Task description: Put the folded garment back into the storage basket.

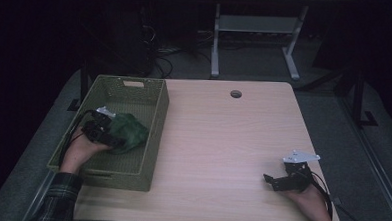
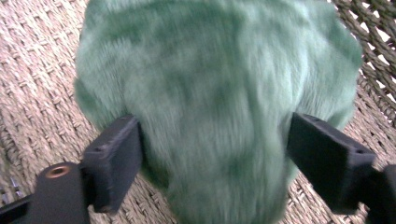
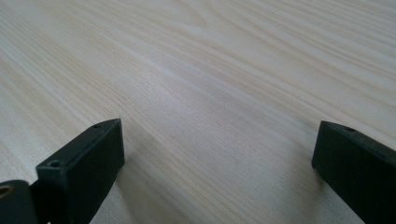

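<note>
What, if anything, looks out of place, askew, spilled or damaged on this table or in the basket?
Nothing stands out. The green plush lies inside the basket, between the wide jaws of the left gripper; the right gripper rests open on the table.

One woven basket point(image 1: 156, 109), one green plush thing point(image 1: 129, 131), two tongs, one table point(image 1: 223, 136).

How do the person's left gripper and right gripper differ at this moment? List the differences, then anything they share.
The left gripper reaches inside the green basket; the right gripper rests over the bare wooden table. The left gripper's jaws flank a fuzzy green cloth; the right gripper's jaws have nothing between them. Both stand wide open.
</note>
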`<act>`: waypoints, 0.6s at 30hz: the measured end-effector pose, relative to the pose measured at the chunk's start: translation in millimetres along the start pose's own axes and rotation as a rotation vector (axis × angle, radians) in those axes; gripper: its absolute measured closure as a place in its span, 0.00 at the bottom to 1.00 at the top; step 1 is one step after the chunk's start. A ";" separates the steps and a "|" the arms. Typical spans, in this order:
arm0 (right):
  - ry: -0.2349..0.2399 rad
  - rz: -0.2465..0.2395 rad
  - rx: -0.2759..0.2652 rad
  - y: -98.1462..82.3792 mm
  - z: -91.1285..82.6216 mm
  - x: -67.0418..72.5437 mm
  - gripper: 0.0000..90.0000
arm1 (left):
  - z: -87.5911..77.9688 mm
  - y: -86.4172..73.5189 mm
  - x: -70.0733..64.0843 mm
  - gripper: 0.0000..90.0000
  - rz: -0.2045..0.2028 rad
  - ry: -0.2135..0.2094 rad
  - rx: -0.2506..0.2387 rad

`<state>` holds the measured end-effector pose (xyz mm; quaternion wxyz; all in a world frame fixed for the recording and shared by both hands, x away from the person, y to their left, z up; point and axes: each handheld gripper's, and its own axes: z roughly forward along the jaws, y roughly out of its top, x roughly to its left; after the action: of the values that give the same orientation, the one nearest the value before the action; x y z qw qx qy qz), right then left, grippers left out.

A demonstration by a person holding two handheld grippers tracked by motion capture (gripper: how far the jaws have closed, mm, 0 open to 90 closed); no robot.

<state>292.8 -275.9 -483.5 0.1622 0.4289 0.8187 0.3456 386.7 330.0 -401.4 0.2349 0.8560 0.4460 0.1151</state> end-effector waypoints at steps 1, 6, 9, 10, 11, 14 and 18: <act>0.000 0.000 0.000 0.0 0.0 0.0 0.02 | -2.3 0.4 0.4 0.18 -0.001 0.004 -0.004; -0.001 0.000 0.000 0.0 0.0 0.0 0.02 | -18.6 8.1 -2.2 0.17 0.000 0.007 -0.051; -0.001 0.000 0.000 0.0 0.0 0.0 0.02 | -28.4 15.0 -6.4 0.17 0.001 -0.006 -0.093; -0.001 0.000 0.000 0.0 0.0 0.0 0.02 | -31.1 17.2 -7.8 0.17 -0.005 -0.013 -0.111; -0.001 0.000 0.000 0.0 0.0 0.0 0.02 | -33.4 19.5 -9.5 0.17 -0.007 -0.022 -0.126; -0.001 -0.001 0.000 0.0 0.0 0.0 0.02 | -39.0 27.2 -18.6 0.17 -0.002 -0.031 -0.154; -0.005 0.000 0.000 -0.4 -0.4 0.1 0.02 | -43.0 37.7 -33.0 0.17 0.012 -0.057 -0.195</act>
<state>292.3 -276.1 -483.6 0.1644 0.4296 0.8183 0.3447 377.0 297.3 -344.9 0.3290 0.8346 0.4206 0.1352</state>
